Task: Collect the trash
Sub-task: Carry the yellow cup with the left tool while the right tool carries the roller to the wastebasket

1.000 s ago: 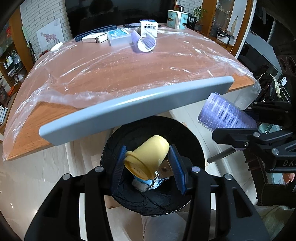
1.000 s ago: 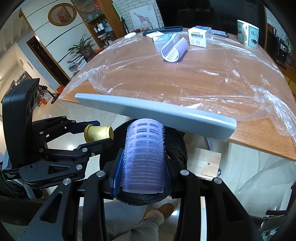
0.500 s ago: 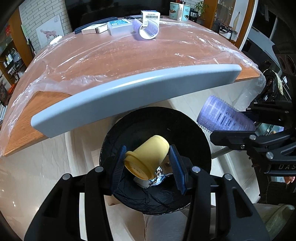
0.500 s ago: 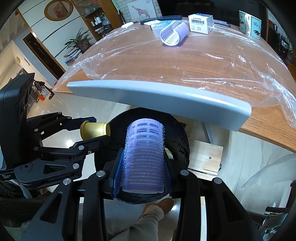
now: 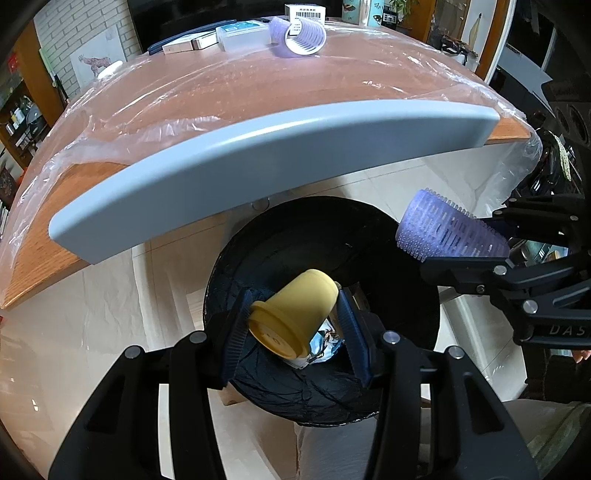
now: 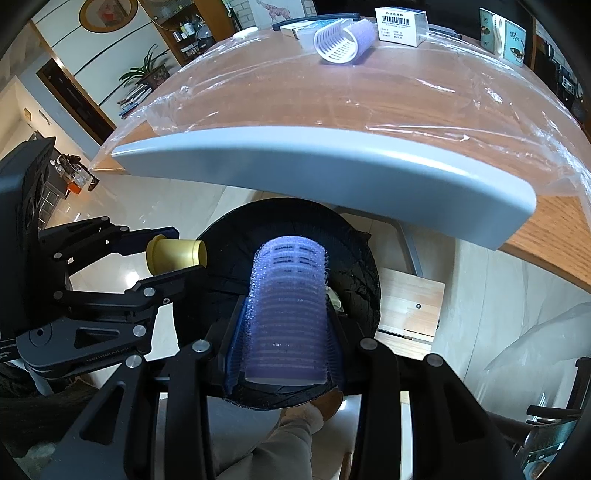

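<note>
Both loads hang over the black bin [image 5: 388, 254]: left gripper [image 5: 295, 325] fingers clamp a yellow cup [image 5: 295, 314], right gripper [image 6: 286, 350] grips a purple roller [image 6: 288, 314] (neither dropped); another roller [image 6: 340, 40] waits on the table [image 6: 406, 103]

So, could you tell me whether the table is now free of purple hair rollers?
No, one purple hair roller lies on the plastic-covered table, beside a barcoded white box.
</note>
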